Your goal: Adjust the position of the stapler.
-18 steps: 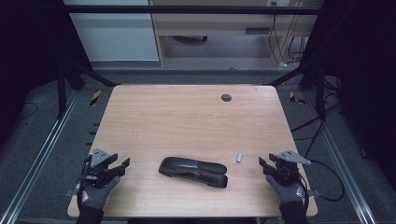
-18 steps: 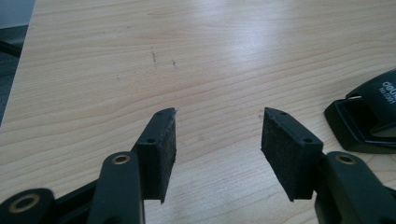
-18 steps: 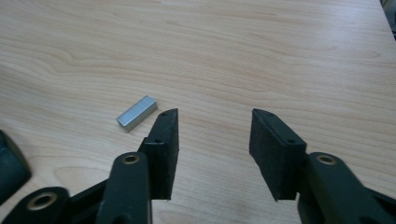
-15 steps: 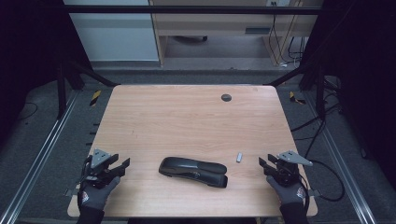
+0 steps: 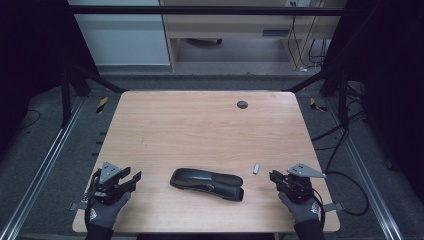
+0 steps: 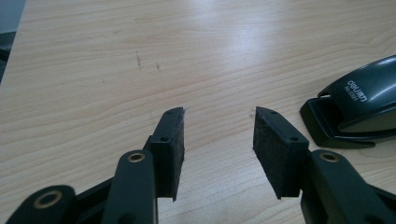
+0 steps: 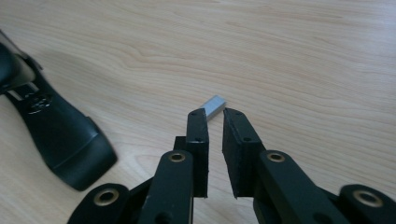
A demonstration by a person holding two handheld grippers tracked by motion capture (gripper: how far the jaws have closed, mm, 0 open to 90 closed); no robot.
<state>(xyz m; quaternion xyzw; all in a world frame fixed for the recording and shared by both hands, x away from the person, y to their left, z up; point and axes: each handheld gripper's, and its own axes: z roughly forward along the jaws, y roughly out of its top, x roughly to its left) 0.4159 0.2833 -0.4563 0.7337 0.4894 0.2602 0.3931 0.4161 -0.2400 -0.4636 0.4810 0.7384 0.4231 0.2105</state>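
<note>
Right gripper view gives us the clearest look at the work in hand: a small grey staple strip [image 7: 215,106] lies flat on the worktop [image 7: 303,56], just beyond the tips of the right tongs [image 7: 214,114] and not between them. We find these tongs narrowly parted, with a slim gap and nothing held.

To the left of the strip lies the black stapler [image 5: 206,183], resting on its base near the middle of the near edge; strip and stapler are apart, not touching. In the high view the strip [image 5: 256,168] sits between the stapler and the right tongs [image 5: 274,177].

Left gripper view shows the left tongs [image 6: 218,113] standing about half open over bare wood, empty, with the stapler's end [image 6: 355,109] off to their right and untouched. In the high view the left tongs [image 5: 134,178] sit at the near left of the worktop, well apart from the stapler.

A dark round grommet [image 5: 242,104] sits at the far side, unconnected with the work.

We judge the job to be barely begun: nothing is gripped, the stapler appears closed, and the strip is not yet picked up. Taking the strip, steadying or opening the stapler and loading it all appear to remain.
</note>
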